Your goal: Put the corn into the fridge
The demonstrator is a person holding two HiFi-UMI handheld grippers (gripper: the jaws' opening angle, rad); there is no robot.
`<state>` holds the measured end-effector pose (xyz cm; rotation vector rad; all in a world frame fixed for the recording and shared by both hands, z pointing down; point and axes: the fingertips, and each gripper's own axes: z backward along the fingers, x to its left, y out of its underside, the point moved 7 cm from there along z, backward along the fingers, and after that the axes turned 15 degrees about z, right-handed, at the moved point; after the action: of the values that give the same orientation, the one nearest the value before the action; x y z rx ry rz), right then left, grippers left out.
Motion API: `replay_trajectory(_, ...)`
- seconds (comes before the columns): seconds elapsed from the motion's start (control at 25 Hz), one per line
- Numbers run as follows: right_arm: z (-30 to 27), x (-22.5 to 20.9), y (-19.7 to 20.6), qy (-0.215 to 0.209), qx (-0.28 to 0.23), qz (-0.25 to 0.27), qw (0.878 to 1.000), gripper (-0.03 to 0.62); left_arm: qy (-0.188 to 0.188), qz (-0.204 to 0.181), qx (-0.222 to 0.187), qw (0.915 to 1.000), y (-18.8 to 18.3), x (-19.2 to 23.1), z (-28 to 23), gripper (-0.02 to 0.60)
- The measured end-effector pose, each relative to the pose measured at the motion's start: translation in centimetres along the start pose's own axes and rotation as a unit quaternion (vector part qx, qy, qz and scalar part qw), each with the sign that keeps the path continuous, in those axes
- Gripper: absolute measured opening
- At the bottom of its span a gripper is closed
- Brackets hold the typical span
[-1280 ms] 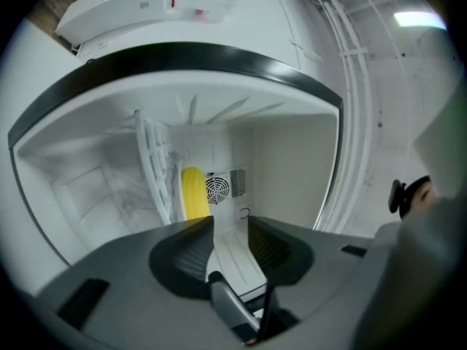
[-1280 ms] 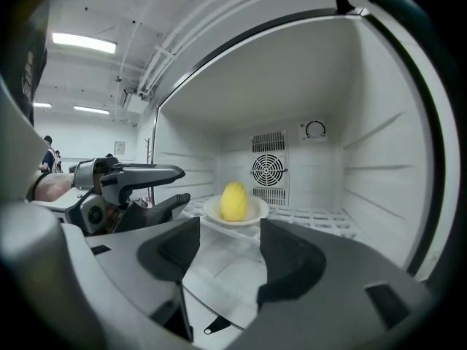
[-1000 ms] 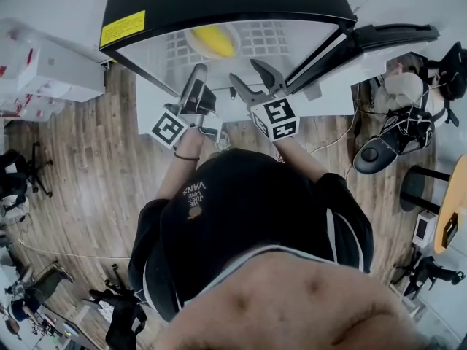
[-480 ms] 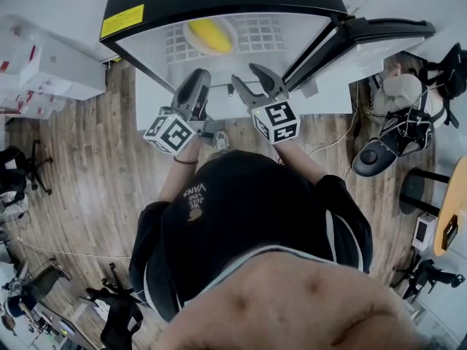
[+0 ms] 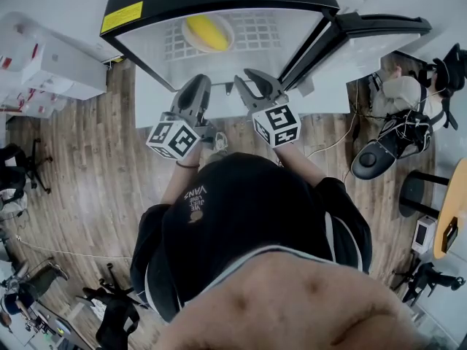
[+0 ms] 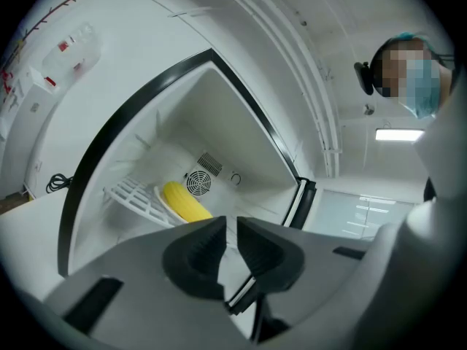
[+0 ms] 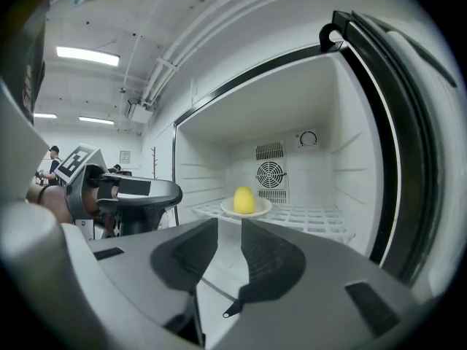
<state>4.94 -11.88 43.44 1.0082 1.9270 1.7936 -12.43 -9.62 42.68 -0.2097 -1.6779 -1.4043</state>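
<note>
The yellow corn (image 5: pixel 206 32) lies on a white plate (image 5: pixel 225 25) on the wire shelf (image 5: pixel 266 35) inside the open fridge. In the right gripper view the corn (image 7: pixel 244 200) is well ahead of the jaws, deep in the fridge. My left gripper (image 5: pixel 197 86) hangs in front of the fridge opening. Its jaws are closing to a narrow slit (image 6: pixel 231 222) with nothing between them. My right gripper (image 5: pixel 253 77) is beside it, jaws (image 7: pixel 229 226) also closing and empty. The corn (image 6: pixel 186 202) shows beyond the left jaws.
The fridge door (image 5: pixel 379 29) stands swung open at the right. A fan vent (image 7: pixel 270 173) sits on the fridge's back wall. White boxes (image 5: pixel 51 68) stand at the left on the wooden floor, and a dark office chair (image 5: pixel 383 152) at the right.
Both grippers have drawn back a little from the fridge toward the person. The left gripper has rolled. Both pairs of jaws have narrowed from wide open. The corn stays on its plate.
</note>
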Motion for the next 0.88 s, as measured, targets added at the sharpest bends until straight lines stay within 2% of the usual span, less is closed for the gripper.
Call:
replay_trajectory(0.28, 1.0, 0.5, 0.1, -0.008, -0.002, -0.001, 1.0, 0.053, -0.01, -0.046, 0.013, 0.9988, 1.0, -0.9, 0.9, 0.046)
replay_trajectory(0.88, 3.1, 1.6, 0.6, -0.017, -0.002, 0.0, 1.0, 0.012, -0.029, -0.058, 0.026, 0.9976, 3.3, -1.8, 2.4, 0.046)
